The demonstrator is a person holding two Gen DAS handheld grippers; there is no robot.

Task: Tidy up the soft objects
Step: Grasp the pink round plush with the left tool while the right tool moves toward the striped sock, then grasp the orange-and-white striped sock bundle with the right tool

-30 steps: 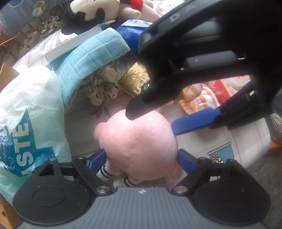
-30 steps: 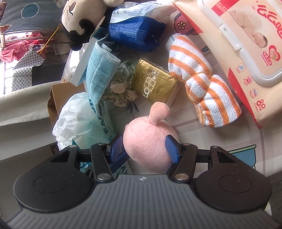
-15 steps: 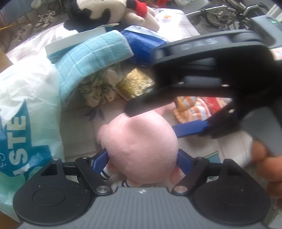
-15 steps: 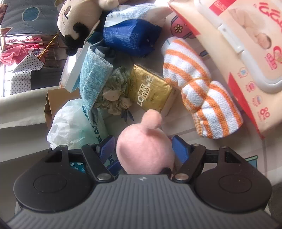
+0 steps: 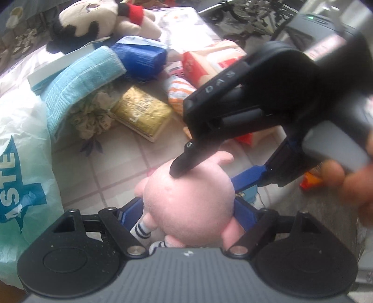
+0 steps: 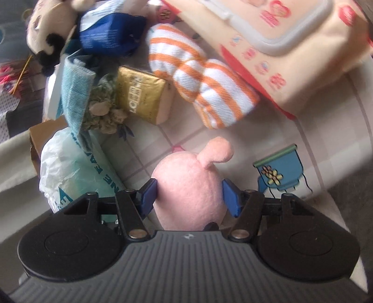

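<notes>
We hold the pink plush toy (image 5: 191, 200) between the fingers of our left gripper (image 5: 188, 212), whose blue pads press on both of its sides; its striped legs hang down toward the camera. Our right gripper (image 6: 190, 197) has its fingers spread around the same toy: in the right wrist view one pad touches its flank, while the other stands just off it. In the left wrist view the right gripper's black finger rests its tip on top of the toy and its blue one reaches in beside it.

Taking the toy as our landmark, it sits above the tiled-pattern desk (image 5: 121, 160) near the front edge. Just beyond it lies the gold packet (image 6: 139, 100), touching the dried flower bundle (image 6: 102, 109). The orange-striped cloth (image 6: 205, 88) lies beyond the toy and toward the wet-wipe pack (image 6: 291, 44), which it touches. The light blue towel (image 5: 81, 79) rests over the flower bundle, farther back. The blue pouch (image 5: 142, 58) and the panda plush (image 5: 98, 18) sit well beyond. A white and teal plastic bag (image 5: 21, 158) bulges just beside the toy, on the towel's side.
</notes>
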